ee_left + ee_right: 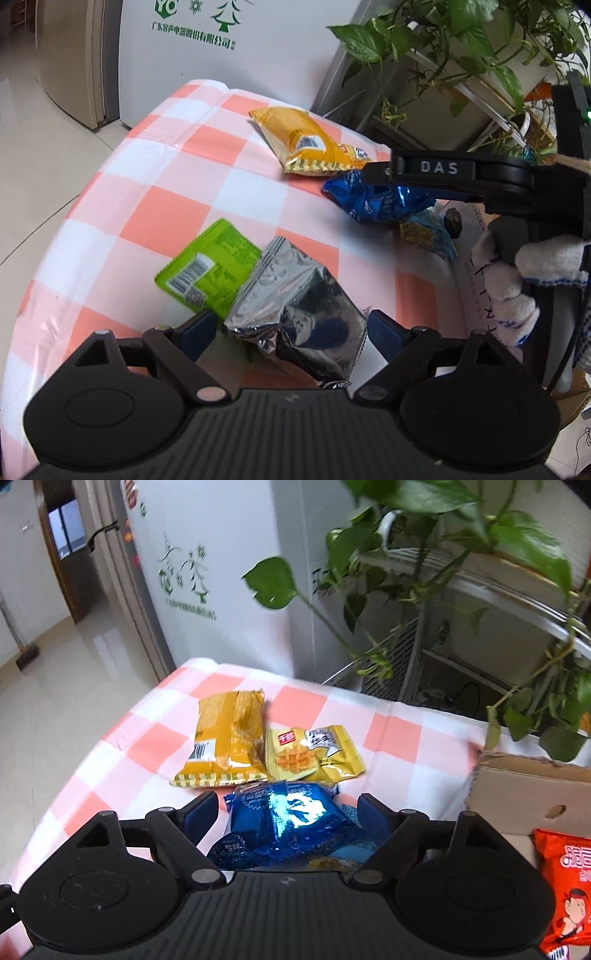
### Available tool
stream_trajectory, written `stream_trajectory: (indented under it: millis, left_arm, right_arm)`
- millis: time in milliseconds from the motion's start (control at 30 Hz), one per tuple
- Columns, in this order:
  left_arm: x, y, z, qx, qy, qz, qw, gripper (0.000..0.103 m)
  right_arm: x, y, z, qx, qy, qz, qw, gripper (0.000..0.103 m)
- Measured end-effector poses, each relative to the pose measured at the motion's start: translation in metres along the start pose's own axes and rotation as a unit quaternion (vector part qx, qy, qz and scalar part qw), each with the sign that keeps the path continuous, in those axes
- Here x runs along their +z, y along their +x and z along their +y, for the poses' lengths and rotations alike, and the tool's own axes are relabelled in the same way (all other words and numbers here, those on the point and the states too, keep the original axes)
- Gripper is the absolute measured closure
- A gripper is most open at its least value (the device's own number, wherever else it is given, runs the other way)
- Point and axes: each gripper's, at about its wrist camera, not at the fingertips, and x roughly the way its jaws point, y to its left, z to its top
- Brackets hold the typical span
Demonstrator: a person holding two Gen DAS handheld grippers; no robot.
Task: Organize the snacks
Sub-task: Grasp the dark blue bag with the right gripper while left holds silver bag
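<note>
On the pink-and-white checked tablecloth (166, 206) a crumpled silver packet (295, 314) lies partly over a green packet (210, 266). My left gripper (291, 326) is open, one finger on each side of the silver packet, a thin gap showing on the left. My right gripper (288, 806) is open astride a shiny blue packet (291, 812); from the left wrist one of its fingers (376, 171) shows above that blue packet (376, 203). Beyond lie an orange packet (229, 746) and a yellow waffle packet (314, 753).
A cardboard box (517, 794) stands at the right and holds a red packet (565, 886). A potted vine (443, 554) on a metal rack hangs over the table's far right. A white appliance (221, 74) stands behind. A gloved hand (517, 273) holds the right gripper.
</note>
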Motion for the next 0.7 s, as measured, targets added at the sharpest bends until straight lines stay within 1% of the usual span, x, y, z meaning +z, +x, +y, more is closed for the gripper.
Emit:
stream_trajectory:
  millis: [33,133,167,333,467,567,700]
  left_arm:
    - [0.000,0.002,0.000,0.002,-0.001,0.002,1.0000,0.014]
    - [-0.001,0.003,0.003,0.012,-0.004,0.005,0.9999,0.014]
    - [0.000,0.002,0.004,0.014,-0.004,0.005,0.9999,0.014]
    - [0.003,0.000,0.009,0.023,0.004,0.003,0.9997,0.013]
    - [0.010,-0.004,0.022,0.031,-0.004,-0.007,0.9995,0.013]
    - [0.016,-0.008,0.034,0.040,-0.018,-0.022,0.9988,0.014]
    - [0.021,-0.012,0.045,0.044,-0.028,-0.027,0.9983,0.014]
  right_arm:
    - [-0.001,0.002,0.001,0.000,-0.004,0.002,1.000,0.016]
    - [-0.004,0.006,0.006,-0.008,-0.023,0.014,1.000,0.026]
    - [-0.006,0.005,0.007,-0.004,-0.027,0.016,1.000,0.029]
    - [-0.010,0.000,0.016,-0.001,-0.054,0.031,0.998,0.036]
    - [-0.017,-0.011,0.023,0.014,-0.064,0.041,0.997,0.037]
    - [-0.029,-0.019,0.035,0.028,-0.077,0.048,0.995,0.037]
    - [-0.046,-0.032,0.051,0.045,-0.095,0.055,0.993,0.038]
